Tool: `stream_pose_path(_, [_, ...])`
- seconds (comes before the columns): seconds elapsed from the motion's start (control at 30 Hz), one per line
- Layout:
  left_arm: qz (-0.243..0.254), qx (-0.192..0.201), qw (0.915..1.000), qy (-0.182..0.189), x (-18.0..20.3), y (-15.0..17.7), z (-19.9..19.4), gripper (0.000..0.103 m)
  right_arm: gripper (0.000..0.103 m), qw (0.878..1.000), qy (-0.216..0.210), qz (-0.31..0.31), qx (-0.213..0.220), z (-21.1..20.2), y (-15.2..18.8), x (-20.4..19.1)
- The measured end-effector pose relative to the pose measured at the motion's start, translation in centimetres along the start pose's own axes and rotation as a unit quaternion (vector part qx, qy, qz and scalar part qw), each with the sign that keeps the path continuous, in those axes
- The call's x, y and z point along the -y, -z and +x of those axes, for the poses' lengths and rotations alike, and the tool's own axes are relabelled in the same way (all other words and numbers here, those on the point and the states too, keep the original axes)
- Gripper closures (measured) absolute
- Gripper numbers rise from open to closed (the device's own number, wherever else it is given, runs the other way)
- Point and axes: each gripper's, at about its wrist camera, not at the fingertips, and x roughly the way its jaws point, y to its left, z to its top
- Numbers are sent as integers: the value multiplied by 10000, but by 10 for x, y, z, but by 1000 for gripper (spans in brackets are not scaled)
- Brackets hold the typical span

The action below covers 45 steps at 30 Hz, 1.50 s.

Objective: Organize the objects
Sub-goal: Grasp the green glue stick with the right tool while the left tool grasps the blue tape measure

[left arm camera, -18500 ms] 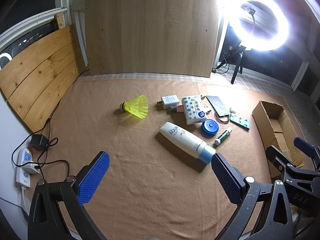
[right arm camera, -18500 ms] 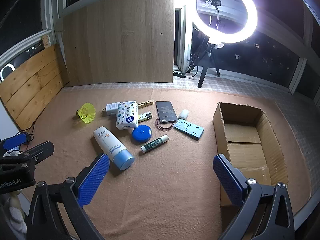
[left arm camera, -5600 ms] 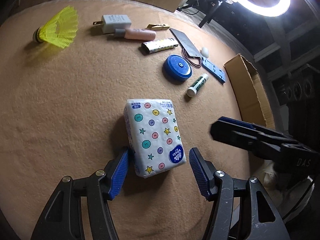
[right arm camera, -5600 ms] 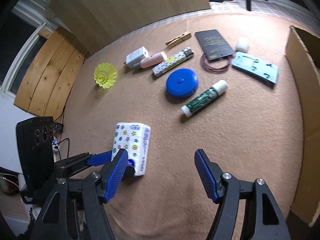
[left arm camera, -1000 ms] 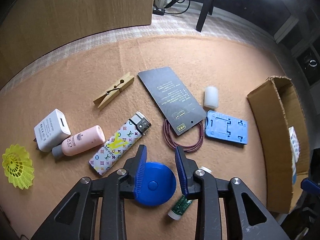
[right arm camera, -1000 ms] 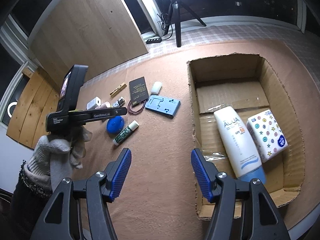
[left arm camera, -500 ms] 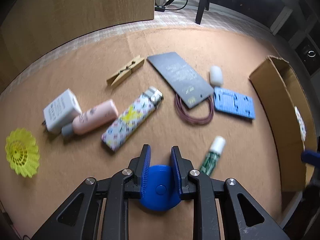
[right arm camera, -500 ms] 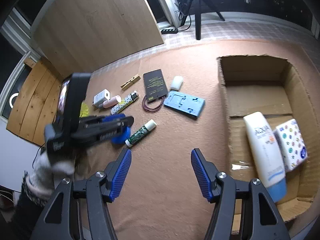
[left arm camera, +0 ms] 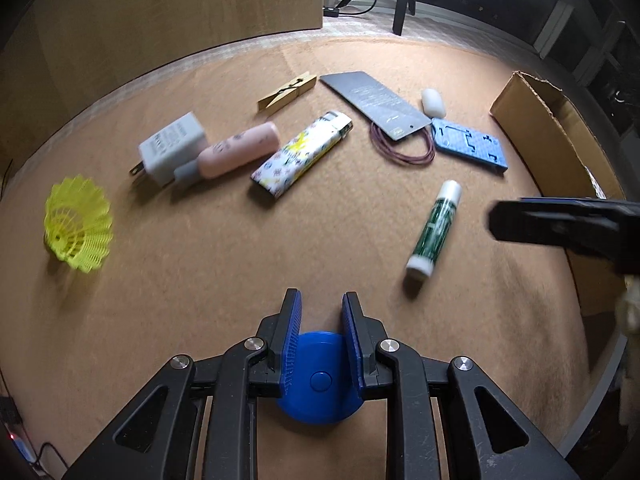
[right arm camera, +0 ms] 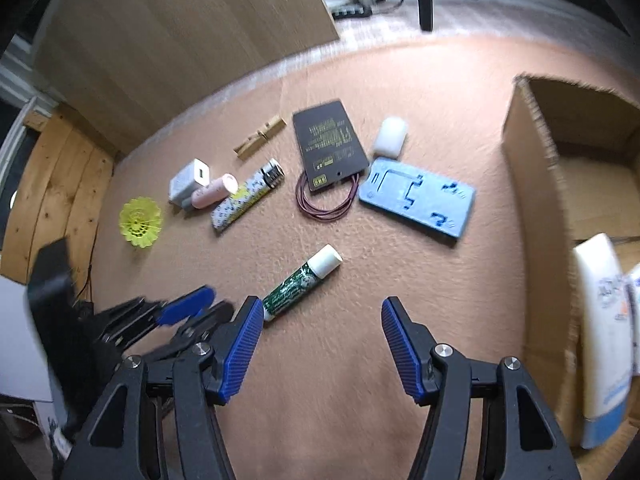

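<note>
My left gripper (left arm camera: 321,296) is shut on a round blue disc (left arm camera: 318,380), which sits deep between the pads above the tan mat. In the right wrist view, my right gripper (right arm camera: 320,304) stands open low over the mat, with nothing between its fingers. A green lip balm tube with a white cap (right arm camera: 302,282) lies just beyond its left fingertip. The left gripper (right arm camera: 188,304) shows blurred at the lower left there. The cardboard box (right arm camera: 532,184) stands at the right and holds a white sunscreen bottle (right arm camera: 604,340).
Further back on the mat lie a yellow shuttlecock (left arm camera: 78,224), white charger (left arm camera: 172,148), pink tube (left arm camera: 238,150), patterned lighter (left arm camera: 302,156), clothespin (left arm camera: 286,94), black card (left arm camera: 376,104), purple band (left arm camera: 402,150), blue plate (left arm camera: 470,144) and white eraser (left arm camera: 434,102). Wooden boards stand behind.
My left gripper closed on the blue disc and drew it back toward the mat's near side. My right gripper left the box, came down and moved left toward the lip balm.
</note>
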Motion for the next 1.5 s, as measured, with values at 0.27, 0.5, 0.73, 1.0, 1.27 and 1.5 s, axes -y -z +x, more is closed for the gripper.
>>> stream_pose_path(0.27, [-355, 88, 9992, 175, -17, 17, -16, 72, 52, 9995, 159, 81, -264, 32, -11, -8])
stream_pose_path(0.5, [-502, 280, 9980, 246, -29, 28, -38, 53, 55, 9986, 389, -208, -285, 40, -19, -26])
stream_pose_path(0.73, [-443, 228, 9984, 271, -28, 45, -43, 37, 63, 9923, 730, -959, -299, 48, -13, -57])
stream_pose_path(1.0, [-344, 90, 9991, 221, -16, 54, -33, 37, 85, 9791, 1098, -1697, -232, 51, -4, -74])
stream_pose_path(1.27, [-299, -6, 9996, -7, -8, 49, -19, 40, 89, 9793, 1039, -1727, -158, 42, 8, -63])
stream_pose_path(1.5, [-251, 43, 9995, -179, -3, 44, -11, 49, 89, 9824, 987, -1582, -102, 29, 26, -45])
